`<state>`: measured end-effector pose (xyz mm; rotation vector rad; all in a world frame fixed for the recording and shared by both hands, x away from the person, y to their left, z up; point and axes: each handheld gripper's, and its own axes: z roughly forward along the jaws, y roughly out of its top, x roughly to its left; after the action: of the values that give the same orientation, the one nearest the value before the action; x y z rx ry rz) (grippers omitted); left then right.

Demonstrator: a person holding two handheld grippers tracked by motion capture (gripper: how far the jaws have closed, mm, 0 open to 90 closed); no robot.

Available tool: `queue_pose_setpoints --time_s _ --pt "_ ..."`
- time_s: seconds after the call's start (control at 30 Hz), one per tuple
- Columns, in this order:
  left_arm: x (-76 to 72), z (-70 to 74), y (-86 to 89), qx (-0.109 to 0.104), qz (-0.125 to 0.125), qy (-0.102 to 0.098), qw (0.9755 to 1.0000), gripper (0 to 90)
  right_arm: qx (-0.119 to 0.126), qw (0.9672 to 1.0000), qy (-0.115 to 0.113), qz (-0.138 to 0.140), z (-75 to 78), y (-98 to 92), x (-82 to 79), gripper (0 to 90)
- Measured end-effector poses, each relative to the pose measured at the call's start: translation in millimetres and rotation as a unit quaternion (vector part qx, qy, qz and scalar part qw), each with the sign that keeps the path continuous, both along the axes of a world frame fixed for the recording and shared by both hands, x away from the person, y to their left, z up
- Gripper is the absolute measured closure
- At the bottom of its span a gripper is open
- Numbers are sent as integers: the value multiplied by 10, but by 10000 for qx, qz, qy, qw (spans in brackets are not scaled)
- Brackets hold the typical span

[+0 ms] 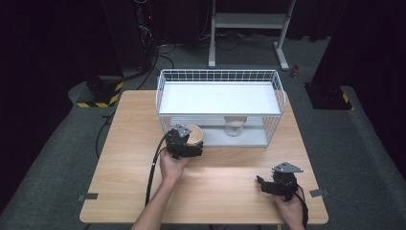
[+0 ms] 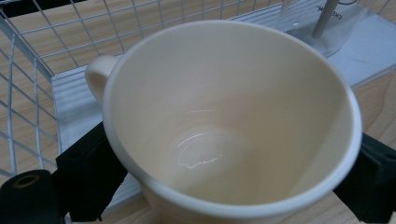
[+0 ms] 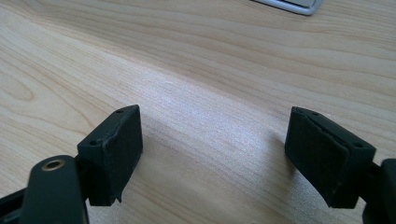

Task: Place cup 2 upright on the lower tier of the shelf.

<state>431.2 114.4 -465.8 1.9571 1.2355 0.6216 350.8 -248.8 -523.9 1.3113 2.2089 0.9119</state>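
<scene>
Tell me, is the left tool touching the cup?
Touching. In the left gripper view, the left tool has a black jaw pressed against each side of the cream cup.

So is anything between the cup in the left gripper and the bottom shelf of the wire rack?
Nothing visible. The left gripper holds the cream cup at the rack's open front, bare shelf behind it. A glass jar stands further right on that shelf, off the cup's path.

High view: overhead, facing forward over the light wooden table (image 1: pixel 119 143).
Left gripper view: tight on a cream ceramic cup (image 2: pixel 233 126).
Right gripper view: low, close over that tabletop.
</scene>
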Motion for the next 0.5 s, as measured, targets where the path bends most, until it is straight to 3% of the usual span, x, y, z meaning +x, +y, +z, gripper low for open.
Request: queue_pose_setpoints --time_s 0.23,0.5 --pt "71 30 -60 86 -59 -56 9999 93 3 10000 5 -6 0 1 -1 191" --pt "137 -24 -102 -50 7 -20 10000 93 6 10000 0 -5 0 1 0 191"
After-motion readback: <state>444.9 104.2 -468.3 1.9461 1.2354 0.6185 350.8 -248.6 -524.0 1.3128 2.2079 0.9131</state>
